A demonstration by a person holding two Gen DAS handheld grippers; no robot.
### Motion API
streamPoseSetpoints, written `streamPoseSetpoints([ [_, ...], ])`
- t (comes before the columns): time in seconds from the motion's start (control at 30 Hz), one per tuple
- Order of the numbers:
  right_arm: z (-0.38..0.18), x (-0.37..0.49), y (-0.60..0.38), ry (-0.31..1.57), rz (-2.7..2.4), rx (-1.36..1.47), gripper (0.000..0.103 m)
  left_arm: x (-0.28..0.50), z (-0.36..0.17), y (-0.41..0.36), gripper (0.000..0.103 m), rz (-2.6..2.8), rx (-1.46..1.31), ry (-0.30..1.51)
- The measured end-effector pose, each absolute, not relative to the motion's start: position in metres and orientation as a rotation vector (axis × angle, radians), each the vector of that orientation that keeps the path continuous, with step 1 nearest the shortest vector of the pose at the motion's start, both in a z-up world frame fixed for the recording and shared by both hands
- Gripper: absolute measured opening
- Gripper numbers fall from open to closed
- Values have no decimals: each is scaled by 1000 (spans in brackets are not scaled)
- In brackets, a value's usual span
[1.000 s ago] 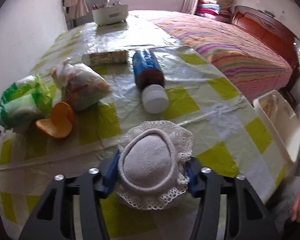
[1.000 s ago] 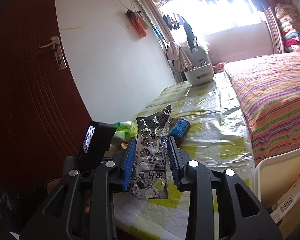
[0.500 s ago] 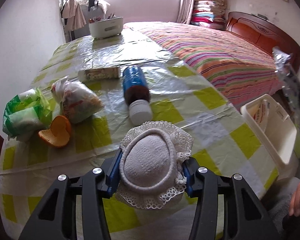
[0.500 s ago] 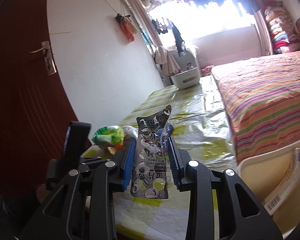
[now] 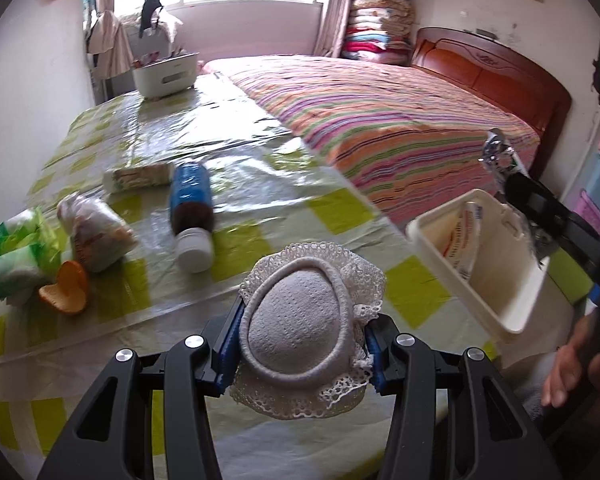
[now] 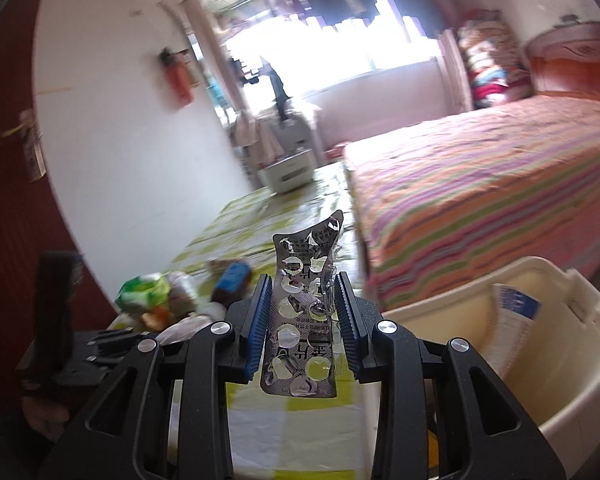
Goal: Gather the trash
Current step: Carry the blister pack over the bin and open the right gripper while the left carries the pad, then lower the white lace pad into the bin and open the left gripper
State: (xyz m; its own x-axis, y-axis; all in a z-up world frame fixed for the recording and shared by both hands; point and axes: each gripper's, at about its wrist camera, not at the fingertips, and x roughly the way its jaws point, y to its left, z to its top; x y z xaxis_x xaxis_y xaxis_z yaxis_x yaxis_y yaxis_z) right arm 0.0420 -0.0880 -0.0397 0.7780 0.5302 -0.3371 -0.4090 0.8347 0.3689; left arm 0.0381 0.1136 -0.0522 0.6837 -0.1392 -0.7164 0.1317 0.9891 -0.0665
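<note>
The left claw point(image 5: 302, 340) stands about half spread, its blue pads pressed on either side of a white lace-edged fabric pad point(image 5: 300, 338), which it pinches and carries above the near edge of the desk point(image 5: 260, 200). The right claw point(image 6: 303, 316) is nearly pressed together, pinching a used silver blister pack point(image 6: 302, 320) that stands upright between its pads, its top corner bent over.

The cream bin point(image 5: 496, 264) hangs off the right edge of the desk, beside the bed point(image 5: 380, 120); a printed wrapper point(image 5: 462, 236) leans inside it. On the desk, left and farther off, lie a blue-labelled bottle point(image 5: 190, 208) on its side, a clear bag point(image 5: 94, 236), a green-and-white packet point(image 5: 16, 256), a piece of orange peel point(image 5: 66, 290) and a small box point(image 5: 138, 176).

The right wrist view is blurred, so the desk's items there show only as coloured smears. In the left wrist view the right claw is cut off at the right edge, only its dark body and the pack's silver tip showing. A hand point(image 5: 564, 372) shows partly at the lower right.
</note>
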Motion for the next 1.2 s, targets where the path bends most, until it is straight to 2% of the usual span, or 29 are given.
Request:
streamPoseSetpoints([
  [0.3,-44,40,-129,421,347,367,32,34,-43,85,48,-226,-3,785],
  [0.8,-48,35,-143,389,266,436,35,33,-41,50,48,-285,26,787],
  [0.87,-48,32,-152,371,250,458,45,34,-42,48,48,-293,26,793],
  [1.1,-49,25,-170,330,204,522,49,38,-46,39,48,-307,31,803],
  [1.17,-47,22,-177,303,177,542,64,39,-47,35,48,-318,31,810],
  [1.2,-46,20,-179,291,165,548,67,40,-47,32,48,-326,31,813],
])
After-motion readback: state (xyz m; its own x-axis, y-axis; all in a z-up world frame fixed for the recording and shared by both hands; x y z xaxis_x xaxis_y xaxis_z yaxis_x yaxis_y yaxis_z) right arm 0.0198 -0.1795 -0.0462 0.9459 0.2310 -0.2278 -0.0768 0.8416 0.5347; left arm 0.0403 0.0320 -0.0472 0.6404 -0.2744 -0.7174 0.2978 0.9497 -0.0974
